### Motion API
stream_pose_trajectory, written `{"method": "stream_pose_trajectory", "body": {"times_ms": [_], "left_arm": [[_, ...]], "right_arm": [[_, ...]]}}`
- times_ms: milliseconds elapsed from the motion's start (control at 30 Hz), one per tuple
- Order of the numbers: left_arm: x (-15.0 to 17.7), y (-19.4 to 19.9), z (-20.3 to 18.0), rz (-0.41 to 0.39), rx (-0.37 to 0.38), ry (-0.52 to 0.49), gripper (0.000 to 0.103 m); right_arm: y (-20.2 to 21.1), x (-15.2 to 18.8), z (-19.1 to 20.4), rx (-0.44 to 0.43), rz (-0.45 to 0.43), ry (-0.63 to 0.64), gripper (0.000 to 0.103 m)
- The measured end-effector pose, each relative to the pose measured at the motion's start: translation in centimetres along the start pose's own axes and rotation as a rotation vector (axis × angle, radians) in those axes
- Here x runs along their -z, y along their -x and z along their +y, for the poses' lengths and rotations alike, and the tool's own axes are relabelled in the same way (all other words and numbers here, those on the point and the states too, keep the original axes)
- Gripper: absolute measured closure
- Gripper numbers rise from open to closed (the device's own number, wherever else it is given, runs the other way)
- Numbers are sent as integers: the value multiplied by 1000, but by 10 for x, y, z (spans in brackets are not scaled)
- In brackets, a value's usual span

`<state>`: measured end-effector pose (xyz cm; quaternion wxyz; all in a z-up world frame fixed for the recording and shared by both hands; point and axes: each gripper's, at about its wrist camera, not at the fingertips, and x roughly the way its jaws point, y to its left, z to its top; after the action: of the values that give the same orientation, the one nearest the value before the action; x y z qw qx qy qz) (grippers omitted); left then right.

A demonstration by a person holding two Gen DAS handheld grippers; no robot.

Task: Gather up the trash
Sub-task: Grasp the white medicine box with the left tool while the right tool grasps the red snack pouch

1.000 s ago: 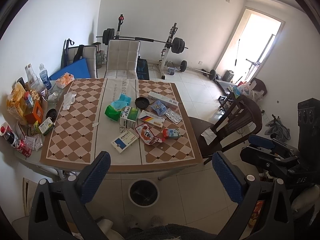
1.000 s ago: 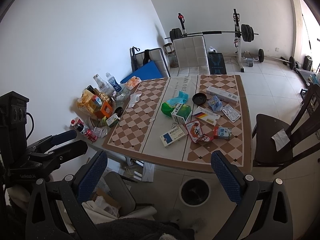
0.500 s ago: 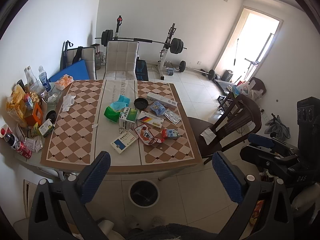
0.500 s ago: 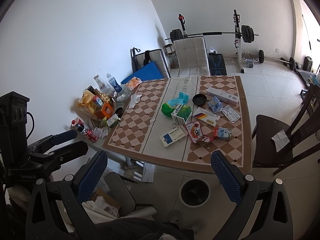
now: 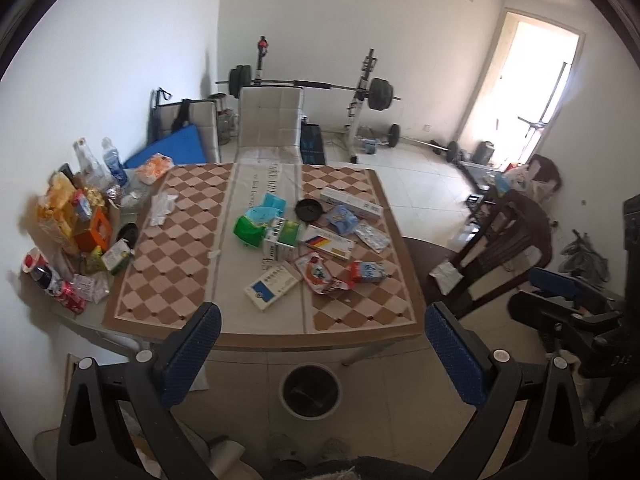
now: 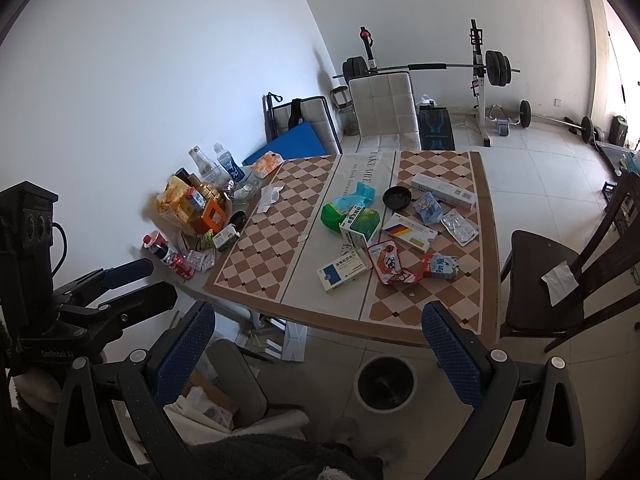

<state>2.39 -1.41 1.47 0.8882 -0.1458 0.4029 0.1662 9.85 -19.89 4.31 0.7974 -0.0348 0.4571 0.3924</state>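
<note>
Both the left hand-held gripper (image 5: 320, 344) and right hand-held gripper (image 6: 318, 342) hang released before the table's (image 5: 280, 340) near edge, above the floor's trash bin (image 5: 311, 390).

L gripper (image 5: 320, 344) & R gripper (image 6: 318, 342) both held level, jaws wide apart, nothing gripped.
</note>
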Motion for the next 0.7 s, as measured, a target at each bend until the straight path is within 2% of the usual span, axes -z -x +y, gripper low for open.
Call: {"method": "stream_pose_trajectory", "body": {"times_ms": [100, 233, 300, 400, 533, 600, 700], "left_arm": [[7, -30, 4, -12, -184, -11, 0], [9, -96, 20, 73, -311, -60, 0], [20, -134, 32, 150, -337, -97, 0], [28, -200, 55, 296, -330, -137, 0], [36, -287, 77, 456, -283, -221, 0], [39, -330, 81, 524, -254, -275, 0], [41, -390, 82, 596, -169, -369, 0]], "right_arm": [[-11, 1, -15, 106, -7, -7, 0], [-60, 9, -52, 180, 57, -30, 0], [-94, 12, -71, 206, 111, -77, 0], [-148, 19, -97, 229, 182, -169, 0], [-231, 19, -120, 205, 270, -264, 0], [-274, 16, -124, 230, 305, -273, 0], [-339, 3, -127, 275, 374, -260, 0]]}}
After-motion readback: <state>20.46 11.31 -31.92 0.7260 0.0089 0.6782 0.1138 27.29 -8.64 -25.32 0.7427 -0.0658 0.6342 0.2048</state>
